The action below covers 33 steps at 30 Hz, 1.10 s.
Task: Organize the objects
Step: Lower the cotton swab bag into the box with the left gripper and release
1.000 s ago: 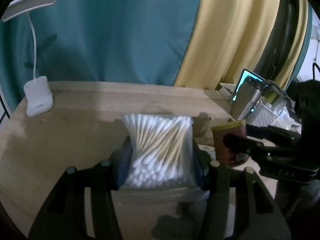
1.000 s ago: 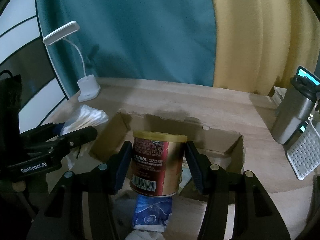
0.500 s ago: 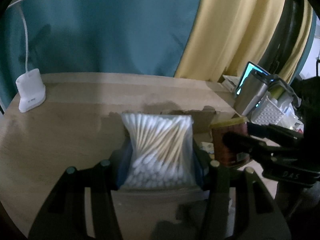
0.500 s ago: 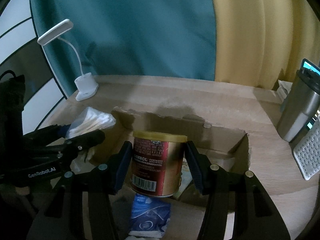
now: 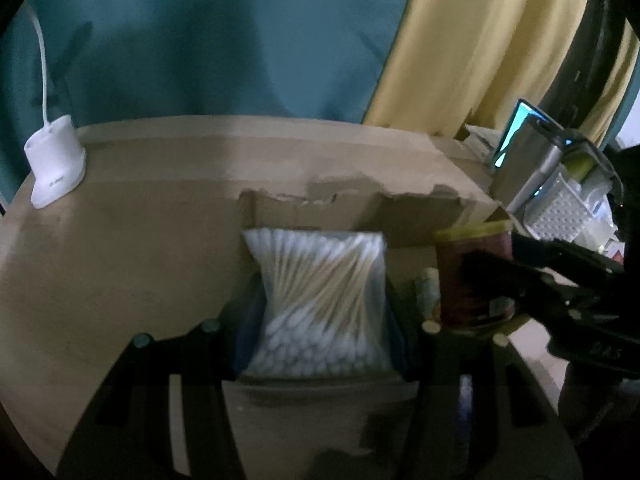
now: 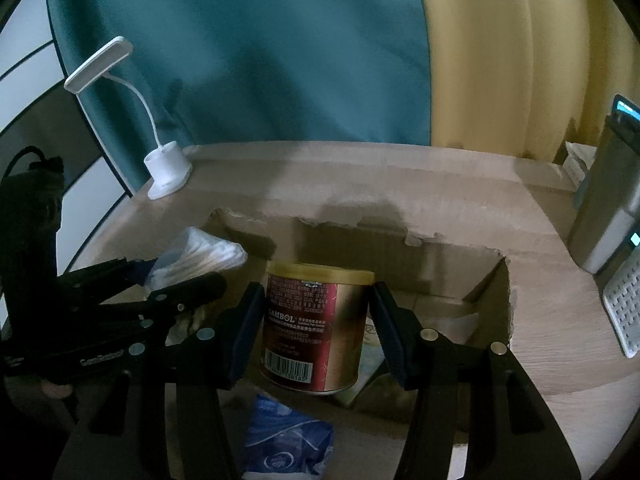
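Both items were mid-air over the box point(image 6: 492, 280), so nothing's dropped yet. Left claw point(image 5: 320, 312) pinched the swab bag point(image 5: 320, 304), right claw point(image 6: 316, 320) squeezed the can point(image 6: 316, 320). A blue packet point(image 6: 288, 440) already sat inside.

Lamp point(image 5: 54, 168) head cut off

1. The can point(image 6: 316, 328) was dark red with gold bands and a white barcode.
2. The cotton swabs point(image 5: 320, 300) had white tips and tan sticks.
3. The curtain point(image 6: 260, 60) was teal at left, yellow at right.
4. The lamp point(image 6: 166, 168) was white.
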Each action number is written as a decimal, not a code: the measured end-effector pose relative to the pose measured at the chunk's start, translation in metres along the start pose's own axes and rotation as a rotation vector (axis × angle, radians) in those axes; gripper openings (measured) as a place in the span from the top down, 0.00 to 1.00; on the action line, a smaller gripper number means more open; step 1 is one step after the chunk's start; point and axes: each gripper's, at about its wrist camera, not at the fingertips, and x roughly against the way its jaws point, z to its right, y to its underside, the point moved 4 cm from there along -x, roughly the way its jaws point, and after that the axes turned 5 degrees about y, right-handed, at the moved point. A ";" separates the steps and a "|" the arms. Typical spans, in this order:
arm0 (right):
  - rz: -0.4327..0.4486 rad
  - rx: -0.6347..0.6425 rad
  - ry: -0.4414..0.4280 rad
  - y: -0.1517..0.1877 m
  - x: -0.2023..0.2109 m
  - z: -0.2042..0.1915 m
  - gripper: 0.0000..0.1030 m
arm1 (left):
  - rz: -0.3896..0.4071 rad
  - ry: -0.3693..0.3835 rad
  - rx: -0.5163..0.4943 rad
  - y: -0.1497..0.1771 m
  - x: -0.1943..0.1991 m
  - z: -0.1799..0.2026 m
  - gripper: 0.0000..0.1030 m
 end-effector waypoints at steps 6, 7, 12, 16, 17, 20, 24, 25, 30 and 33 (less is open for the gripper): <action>-0.009 -0.008 -0.013 0.002 -0.005 0.000 0.44 | -0.005 -0.025 -0.025 0.000 -0.003 0.003 0.44; -0.011 -0.009 -0.014 0.002 -0.006 -0.001 0.44 | -0.007 -0.027 -0.027 0.000 -0.004 0.004 0.44; -0.016 -0.015 -0.016 0.003 -0.007 0.002 0.44 | -0.019 -0.019 -0.012 -0.001 -0.002 0.004 0.43; -0.017 -0.018 -0.013 0.002 -0.007 0.000 0.44 | -0.008 -0.002 0.012 -0.003 0.005 0.002 0.35; -0.019 -0.017 -0.013 0.003 -0.008 -0.001 0.44 | 0.000 0.003 0.015 -0.003 0.008 0.003 0.35; -0.021 -0.013 -0.015 0.003 -0.008 -0.003 0.44 | 0.013 0.006 0.010 -0.004 0.016 0.003 0.35; -0.022 -0.004 -0.020 0.003 -0.008 -0.006 0.44 | 0.017 -0.016 0.015 -0.002 0.021 -0.002 0.35; -0.021 -0.002 -0.021 0.003 -0.008 -0.007 0.44 | 0.016 -0.018 0.024 -0.002 0.023 -0.005 0.35; -0.018 0.000 -0.021 0.002 -0.007 -0.010 0.44 | 0.021 -0.031 0.023 0.000 0.026 -0.011 0.35; -0.021 0.003 -0.023 0.001 -0.008 -0.014 0.44 | -0.010 -0.034 0.015 0.004 0.019 -0.014 0.35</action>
